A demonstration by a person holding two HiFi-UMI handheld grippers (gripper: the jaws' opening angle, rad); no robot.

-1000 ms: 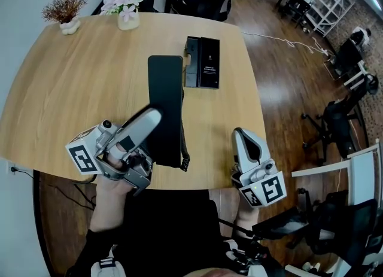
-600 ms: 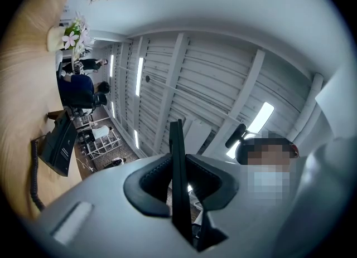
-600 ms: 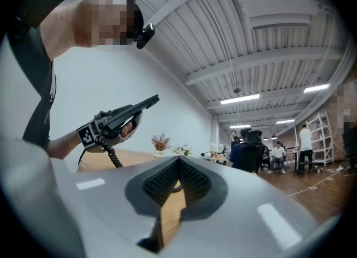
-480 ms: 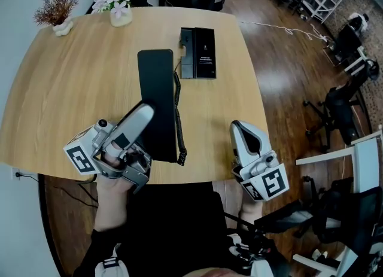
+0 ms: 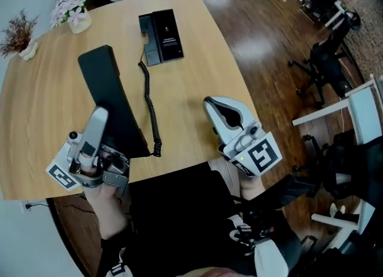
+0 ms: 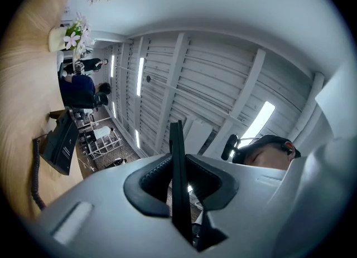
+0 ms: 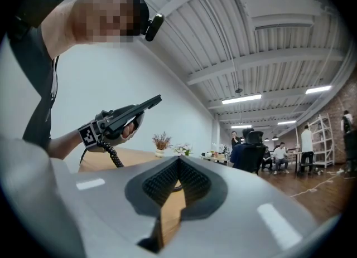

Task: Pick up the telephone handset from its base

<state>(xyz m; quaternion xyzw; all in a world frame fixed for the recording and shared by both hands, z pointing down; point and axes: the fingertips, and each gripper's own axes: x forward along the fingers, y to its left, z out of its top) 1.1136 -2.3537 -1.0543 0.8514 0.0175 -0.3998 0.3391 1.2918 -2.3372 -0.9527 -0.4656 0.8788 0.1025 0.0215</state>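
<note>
My left gripper (image 5: 99, 118) is shut on the black telephone handset (image 5: 109, 93), held lifted and tilted up over the near left of the wooden table (image 5: 197, 60). In the left gripper view the handset (image 6: 177, 179) shows as a thin dark edge clamped between the pads. Its coiled cord (image 5: 149, 109) runs back to the black base (image 5: 163, 35) at the far side of the table. Shut with nothing in it, my right gripper (image 5: 220, 109) hovers at the table's near right edge. In the right gripper view, the left gripper (image 7: 114, 123) shows with the handset (image 7: 144, 106) pointing up.
Two small pots of flowers (image 5: 73, 14) and dried twigs (image 5: 19, 37) stand at the table's far left corner. Office chairs (image 5: 323, 60) and a white rack (image 5: 365, 114) stand on the wooden floor to the right. People sit in the background (image 7: 279, 154).
The head view has swung, so table and base now sit further left and tilted. The left gripper keeps its grip on the handset. The cord now shows strung out from the base.
</note>
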